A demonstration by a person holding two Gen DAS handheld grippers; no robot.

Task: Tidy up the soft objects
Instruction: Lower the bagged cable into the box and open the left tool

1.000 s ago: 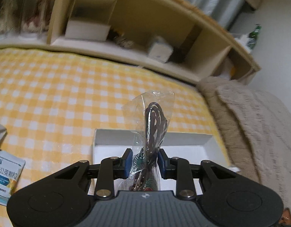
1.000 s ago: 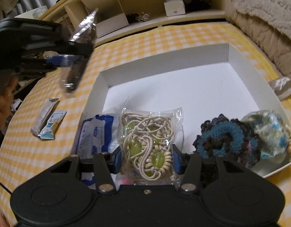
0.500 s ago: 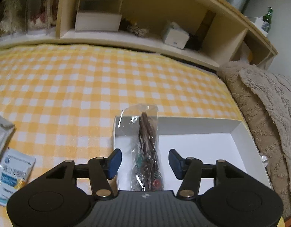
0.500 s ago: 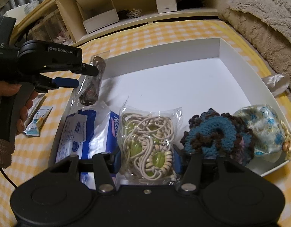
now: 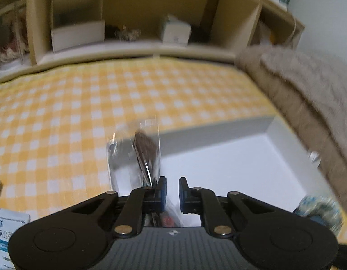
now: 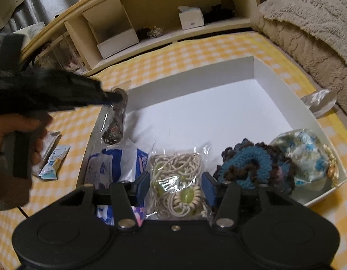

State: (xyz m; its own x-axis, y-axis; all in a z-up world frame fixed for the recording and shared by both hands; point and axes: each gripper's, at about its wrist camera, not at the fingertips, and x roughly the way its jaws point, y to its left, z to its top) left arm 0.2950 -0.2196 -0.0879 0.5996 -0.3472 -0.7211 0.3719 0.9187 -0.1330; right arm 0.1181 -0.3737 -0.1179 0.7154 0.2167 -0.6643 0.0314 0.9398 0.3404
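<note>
The left gripper (image 5: pixel 172 193) hangs over the near left corner of the shallow white cardboard box (image 6: pixel 254 67), its blue-padded jaws nearly together with a narrow gap between them and nothing held. Just to its left, the clear plastic bag of dark brown hair ties (image 5: pixel 146 151) stands on edge against the box's left wall; in the right wrist view the same bag (image 6: pixel 116 117) sits in the far left corner of the box, beside the blurred tip of the left gripper (image 6: pixel 112 96).

The right gripper (image 6: pixel 175 185) is open, its jaws wide on either side of a clear plastic bag of cream elastic cords with pale green beads (image 6: pixel 180 180), which lies on the box floor; whether the pads touch it cannot be told. Left of that bag lies a blue and white plastic packet (image 6: pixel 115 168). To its right sit a teal and brown crocheted scrunchie (image 6: pixel 252 166) and, touching it, a pale blue floral fabric scrunchie (image 6: pixel 308 157) in the near right corner.

The box rests on a yellow and white checked cloth (image 5: pixel 83 103), where small white sachets (image 6: pixel 53 164) lie left of the box.
</note>
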